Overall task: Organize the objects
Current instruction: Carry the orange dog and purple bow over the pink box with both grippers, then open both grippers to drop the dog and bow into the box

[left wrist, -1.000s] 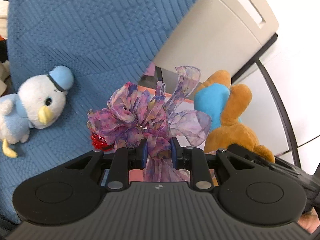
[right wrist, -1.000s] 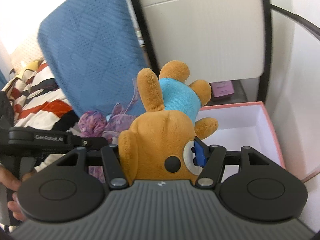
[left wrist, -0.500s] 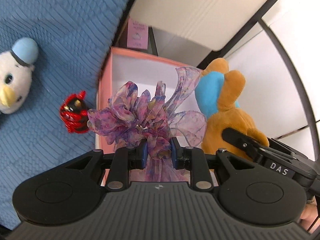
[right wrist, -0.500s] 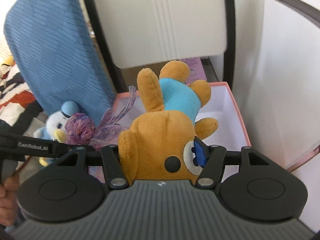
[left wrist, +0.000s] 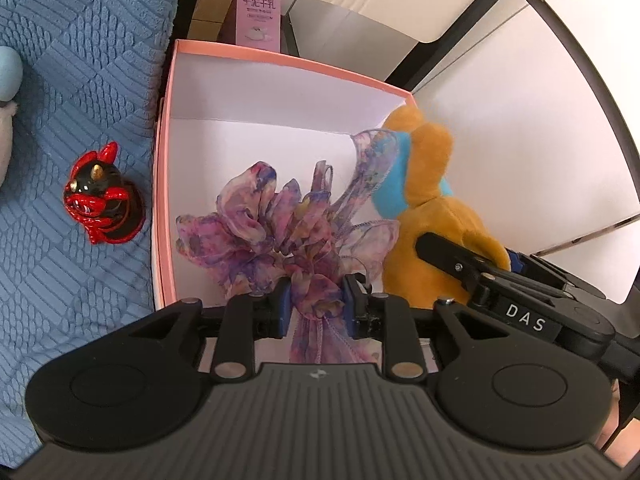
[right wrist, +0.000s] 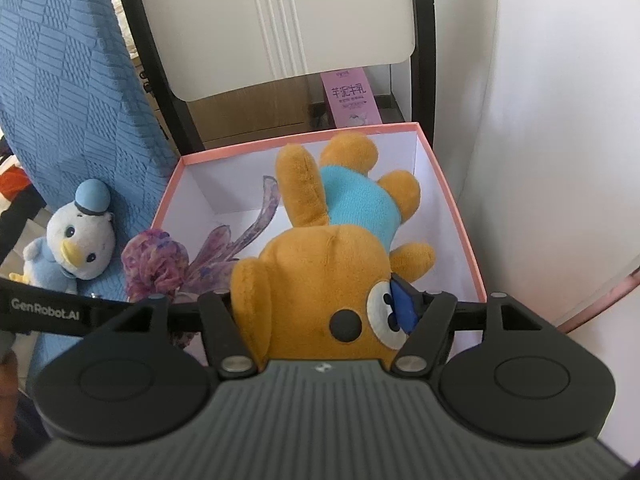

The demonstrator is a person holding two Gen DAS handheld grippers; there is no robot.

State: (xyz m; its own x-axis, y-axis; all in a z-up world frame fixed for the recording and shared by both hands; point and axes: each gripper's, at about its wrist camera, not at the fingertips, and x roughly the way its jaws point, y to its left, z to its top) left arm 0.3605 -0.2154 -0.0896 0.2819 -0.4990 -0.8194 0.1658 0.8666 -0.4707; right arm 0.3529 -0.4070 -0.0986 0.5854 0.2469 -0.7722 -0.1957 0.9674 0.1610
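My left gripper (left wrist: 315, 300) is shut on a purple ribbon bow (left wrist: 280, 224) and holds it over the open pink box (left wrist: 280, 58). My right gripper (right wrist: 324, 308) is shut on the head of an orange plush bear in a blue shirt (right wrist: 320, 272), also above the pink box (right wrist: 452, 200). The bear (left wrist: 432, 208) shows in the left wrist view beside the bow. The bow (right wrist: 160, 264) shows in the right wrist view, left of the bear. The box's white inside looks bare beneath them.
A red and black devil figurine (left wrist: 102, 200) stands on the blue cushion (left wrist: 60, 100) left of the box. A blue and white plush bird (right wrist: 76, 236) sits on the cushion. A pink carton (right wrist: 352, 98) stands behind the box under a white chair (right wrist: 272, 20). A white wall is on the right.
Both grippers have moved from the blue cushion towards and over the pink box, carrying the bow and the bear. The box now fills the middle of both views.
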